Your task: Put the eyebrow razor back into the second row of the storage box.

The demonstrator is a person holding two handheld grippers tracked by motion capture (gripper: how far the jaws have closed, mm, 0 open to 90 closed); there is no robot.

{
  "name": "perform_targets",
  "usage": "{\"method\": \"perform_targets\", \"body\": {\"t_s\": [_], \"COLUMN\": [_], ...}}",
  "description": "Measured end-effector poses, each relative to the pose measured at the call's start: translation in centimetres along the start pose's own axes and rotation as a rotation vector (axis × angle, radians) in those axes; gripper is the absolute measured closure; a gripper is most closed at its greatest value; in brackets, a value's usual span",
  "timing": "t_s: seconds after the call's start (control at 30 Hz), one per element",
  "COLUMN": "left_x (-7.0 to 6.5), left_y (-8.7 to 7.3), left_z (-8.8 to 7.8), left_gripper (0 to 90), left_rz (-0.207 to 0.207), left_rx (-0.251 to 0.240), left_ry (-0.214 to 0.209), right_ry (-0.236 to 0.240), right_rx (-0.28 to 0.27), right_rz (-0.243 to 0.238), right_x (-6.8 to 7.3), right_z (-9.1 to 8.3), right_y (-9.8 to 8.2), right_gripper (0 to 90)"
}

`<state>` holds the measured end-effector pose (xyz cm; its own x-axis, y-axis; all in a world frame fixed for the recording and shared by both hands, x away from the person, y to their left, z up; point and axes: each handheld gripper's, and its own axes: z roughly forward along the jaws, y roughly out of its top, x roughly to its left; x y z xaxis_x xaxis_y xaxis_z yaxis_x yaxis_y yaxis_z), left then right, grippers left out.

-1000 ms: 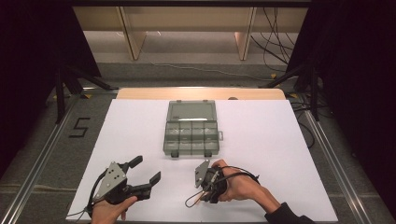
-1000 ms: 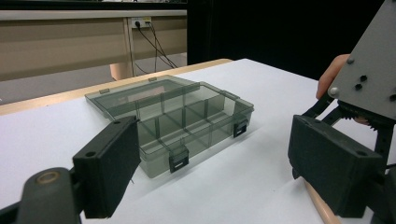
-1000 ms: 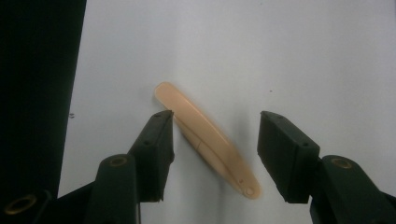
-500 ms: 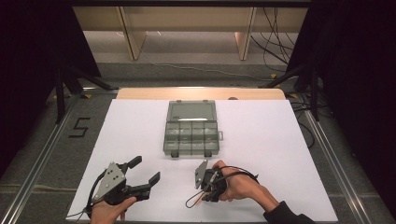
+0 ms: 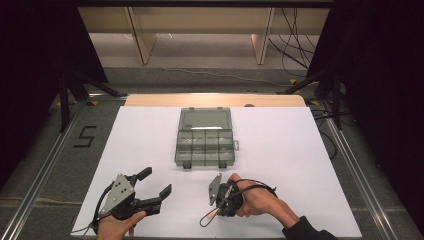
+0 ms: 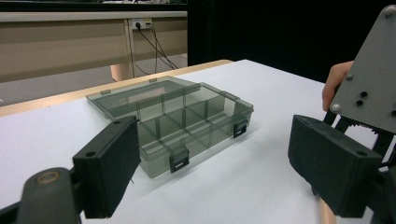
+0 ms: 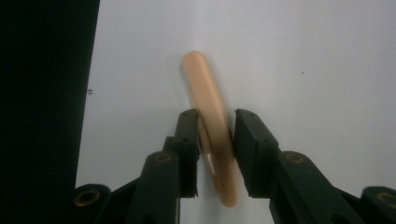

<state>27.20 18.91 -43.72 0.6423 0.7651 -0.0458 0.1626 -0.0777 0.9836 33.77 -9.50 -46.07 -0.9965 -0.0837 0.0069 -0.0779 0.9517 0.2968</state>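
Near my edge of the white tabletop (image 5: 300, 150), my right claw (image 7: 215, 140) points down at a slim peach-coloured stick (image 7: 210, 126), perhaps a rod or tube, lying flat on the sheet. Its jaws stand on either side of the stick's middle, closed in against it or very nearly so; I judge the grip as just made, with the stick not yet lifted, since it looks to rest on the surface. My left claw (image 5: 150, 187) hovers low over the tabletop with its jaws spread wide and nothing between them.

Farther out, at the middle of the tabletop, sits a smoky transparent compartment box (image 5: 205, 145), its lid (image 5: 205, 119) folded flat back behind it and two dark latches on its front wall. From the left claw view its divided compartments (image 6: 187, 121) look empty, as far as I can tell through the tinted plastic.

So little seems done: the box is open and ready, the stick is well apart from it. What is left, as I judge it, is to raise the stick, carry it forward and set it in a compartment.
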Motion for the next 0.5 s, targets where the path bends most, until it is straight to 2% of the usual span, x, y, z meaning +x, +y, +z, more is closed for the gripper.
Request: {"method": "perform_targets", "body": {"t_s": [0.23,0.27,0.5], "left_x": [-0.02,0.04,-0.02], "left_y": [0.00,-0.03,0.00], "left_z": [-0.02,0.11,-0.12], "left_gripper": [16.7,16.7,16.7], "left_rz": [-0.001,0.001,-0.005], "left_rx": [-0.001,-0.016,0.000], "left_ry": [0.000,-0.011,0.002], "right_ry": [-0.004,-0.004,-0.005], "right_rx": [0.008,0.008,0.010], "right_rz": [-0.012,-0.010,-0.001], "right_x": [0.18,0.20,0.28], "right_z": [0.00,0.00,-0.05], "right_y": [0.10,0.11,0.17], "right_gripper": [75.4,75.5,76.2]}}
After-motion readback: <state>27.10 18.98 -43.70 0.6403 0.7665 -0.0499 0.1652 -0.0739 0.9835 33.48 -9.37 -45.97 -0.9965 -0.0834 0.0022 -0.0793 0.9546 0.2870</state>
